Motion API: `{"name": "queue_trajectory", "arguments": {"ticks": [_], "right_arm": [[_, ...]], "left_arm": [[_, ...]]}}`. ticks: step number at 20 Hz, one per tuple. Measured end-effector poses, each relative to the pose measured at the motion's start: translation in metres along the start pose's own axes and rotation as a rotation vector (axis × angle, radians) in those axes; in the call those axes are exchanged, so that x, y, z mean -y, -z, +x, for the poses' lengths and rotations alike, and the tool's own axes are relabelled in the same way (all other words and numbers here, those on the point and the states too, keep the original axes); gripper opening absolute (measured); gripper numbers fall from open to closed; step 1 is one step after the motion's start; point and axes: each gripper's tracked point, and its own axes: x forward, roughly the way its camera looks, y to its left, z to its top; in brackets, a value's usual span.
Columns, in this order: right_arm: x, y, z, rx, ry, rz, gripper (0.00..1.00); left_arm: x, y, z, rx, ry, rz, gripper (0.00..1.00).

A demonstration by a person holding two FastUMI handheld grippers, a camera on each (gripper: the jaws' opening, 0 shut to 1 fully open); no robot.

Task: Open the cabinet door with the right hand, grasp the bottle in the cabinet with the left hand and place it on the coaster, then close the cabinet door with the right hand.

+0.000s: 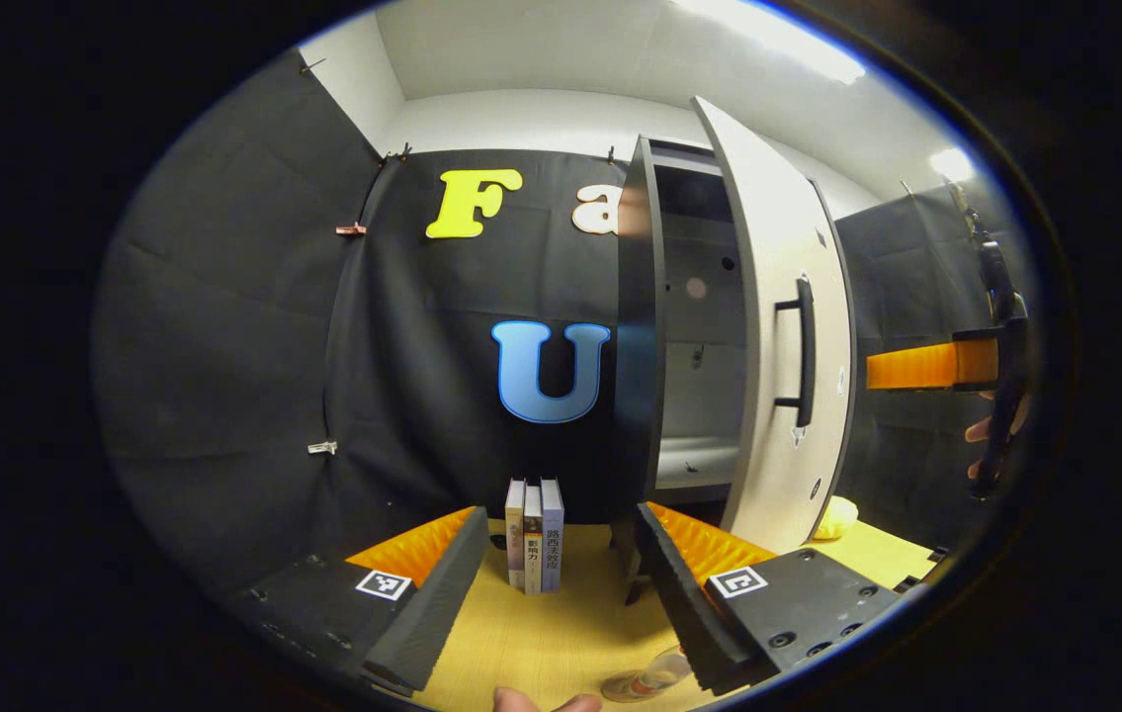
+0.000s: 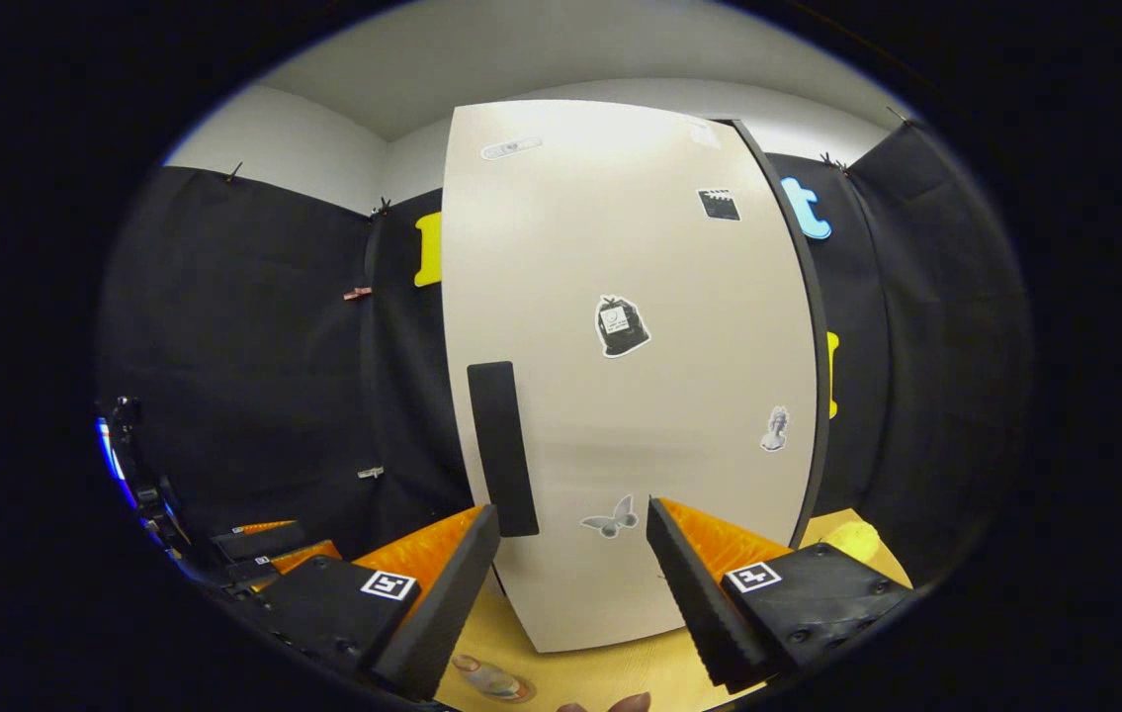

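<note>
The pale cabinet door (image 1: 768, 396) stands partly open, its dark bar handle (image 1: 803, 351) facing out. Behind it the cabinet's grey inside (image 1: 704, 336) shows bare shelves. A clear bottle (image 1: 647, 680) sits low on the wooden table, just beside my left gripper's right finger; I cannot tell whether a coaster lies under it. My left gripper (image 1: 561, 514) is open and holds nothing. My right gripper (image 2: 572, 509) is open too, facing the door's outer face (image 2: 640, 396) a little right of the handle (image 2: 501, 445). The bottle (image 2: 489, 680) lies under its left finger.
Three upright books (image 1: 534, 534) stand on the table (image 1: 541, 633) left of the cabinet. A yellow object (image 1: 835, 516) lies by the door's foot. The right gripper (image 1: 956, 364) and its hand hang at the far right. The left gripper (image 2: 264, 549) shows low left.
</note>
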Motion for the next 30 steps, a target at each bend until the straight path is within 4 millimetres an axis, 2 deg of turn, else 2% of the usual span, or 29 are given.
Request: {"name": "queue_trajectory", "arguments": {"ticks": [2,5,9,13,22,26,30], "right_arm": [[-0.01,0.002,0.017,0.006,0.005,-0.007,0.97],[-0.01,0.006,0.04,0.001,0.03,-0.02,0.98],[-0.008,0.013,0.054,-0.009,0.059,-0.026,0.97],[-0.007,0.023,0.078,-0.023,0.083,-0.033,0.98],[-0.002,0.023,0.118,-0.009,0.129,-0.009,0.97],[0.001,0.026,0.113,-0.01,0.153,-0.023,0.98],[0.012,0.028,0.078,0.003,0.181,-0.064,0.99]], "left_arm": [[-0.002,-0.001,0.001,-0.007,-0.006,0.009,0.94],[-0.003,-0.003,0.005,-0.018,-0.011,0.029,0.94],[0.002,-0.01,0.009,-0.019,-0.002,0.033,0.94],[0.007,-0.012,0.012,-0.015,0.006,0.022,0.94],[0.006,-0.013,0.021,-0.024,0.006,0.014,0.94],[0.009,-0.015,0.03,-0.024,0.001,0.002,0.93],[0.017,-0.019,0.04,-0.018,-0.003,-0.018,0.94]]}}
